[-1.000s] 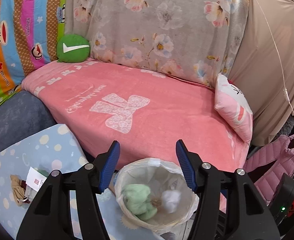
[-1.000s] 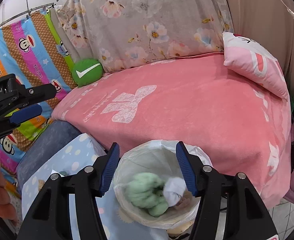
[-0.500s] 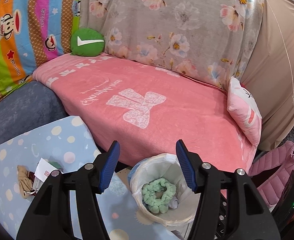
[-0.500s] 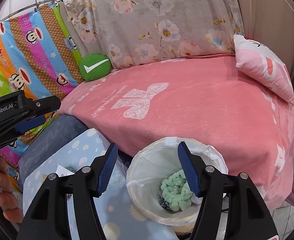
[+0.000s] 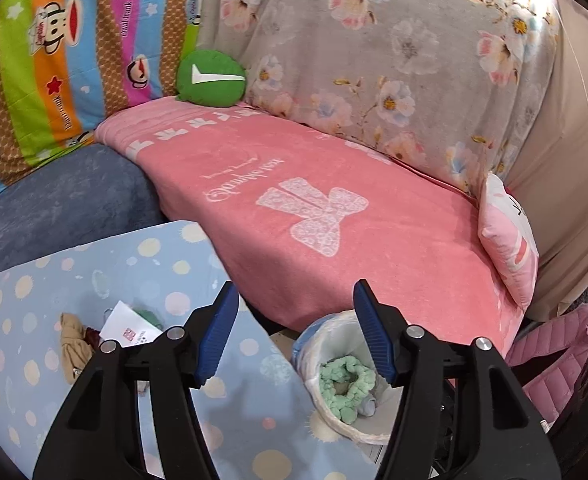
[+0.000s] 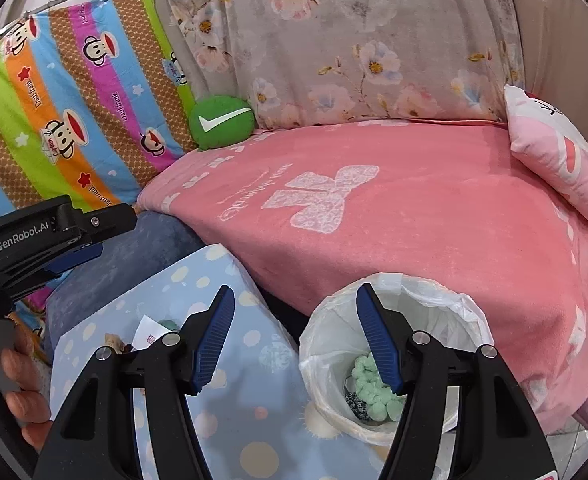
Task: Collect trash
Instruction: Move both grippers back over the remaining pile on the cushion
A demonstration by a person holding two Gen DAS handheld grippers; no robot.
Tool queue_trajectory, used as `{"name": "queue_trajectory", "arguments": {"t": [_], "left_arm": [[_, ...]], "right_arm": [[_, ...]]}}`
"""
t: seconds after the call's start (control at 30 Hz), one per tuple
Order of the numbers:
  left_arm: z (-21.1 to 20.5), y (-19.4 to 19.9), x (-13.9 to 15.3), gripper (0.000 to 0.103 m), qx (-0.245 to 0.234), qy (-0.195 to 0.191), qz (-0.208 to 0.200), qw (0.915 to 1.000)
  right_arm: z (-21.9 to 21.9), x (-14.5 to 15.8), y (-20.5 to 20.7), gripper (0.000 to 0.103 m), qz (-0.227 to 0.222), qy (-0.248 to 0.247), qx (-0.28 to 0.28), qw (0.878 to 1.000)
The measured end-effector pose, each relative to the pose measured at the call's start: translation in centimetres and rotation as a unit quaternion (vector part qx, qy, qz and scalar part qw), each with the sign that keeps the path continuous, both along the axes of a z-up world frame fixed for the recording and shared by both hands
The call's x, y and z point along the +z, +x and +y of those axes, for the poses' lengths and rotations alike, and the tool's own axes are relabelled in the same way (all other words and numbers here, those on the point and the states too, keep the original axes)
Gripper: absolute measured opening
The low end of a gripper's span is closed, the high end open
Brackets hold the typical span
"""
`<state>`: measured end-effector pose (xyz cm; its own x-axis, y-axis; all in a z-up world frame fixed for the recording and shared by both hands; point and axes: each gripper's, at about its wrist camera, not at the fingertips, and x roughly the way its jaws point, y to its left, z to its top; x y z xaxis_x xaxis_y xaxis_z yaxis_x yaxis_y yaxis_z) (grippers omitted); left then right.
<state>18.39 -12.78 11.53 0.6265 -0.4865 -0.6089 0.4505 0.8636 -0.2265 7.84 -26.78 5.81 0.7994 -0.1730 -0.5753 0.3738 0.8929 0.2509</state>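
Observation:
A white-lined trash bin (image 5: pixel 313 344) stands between the table and the sofa, with a fluffy mint-green piece (image 5: pixel 345 380) lying in it. My left gripper (image 5: pixel 294 308) is open and empty, above the table edge, its right finger over the bin. My right gripper (image 6: pixel 294 308) is also open and empty, left of the bin (image 6: pixel 433 304) and its green piece (image 6: pixel 367 376). On the table lie a white paper slip (image 5: pixel 128 328), a tan cloth knot (image 5: pixel 72 340) and a small green item (image 5: pixel 150 316); the slip (image 6: pixel 148 332) also shows in the right wrist view.
The table (image 5: pixel 94 264) wears a blue dotted cloth. Behind it runs a sofa under a pink blanket (image 5: pixel 333 208), with a green cushion (image 5: pixel 210 78) and a pink pillow (image 5: pixel 509 244). A pink jacket (image 5: pixel 553 344) lies at right. A hand (image 6: pixel 18 380) holds the left gripper's body (image 6: pixel 54 236).
Both grippers have swung left, away from the bin, which slid from between the jaws to the right. The green piece sits lower in the bin. More of the table's litter shows.

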Motion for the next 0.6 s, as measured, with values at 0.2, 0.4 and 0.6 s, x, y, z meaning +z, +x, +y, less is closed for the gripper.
{"name": "queue_trajectory", "arguments": {"t": [0.2,0.4,0.6], "left_arm": [[3.4,1.1,-0.6,0.057,0.028,-0.002,0.007,0.9996],[6.8,2.0,-1.3,0.064,0.061,0.000,0.010,0.9981],[10.9,3.2,-2.6,0.069,0.099,0.000,0.020,0.9948]], "right_arm": [[2.8,0.3,1.6,0.062,0.002,-0.006,0.026,1.000],[6.0,0.0,3.3,0.062,0.008,-0.006,0.056,0.998],[9.2,-0.7,5.0,0.062,0.019,-0.008,0.085,0.996]]}}
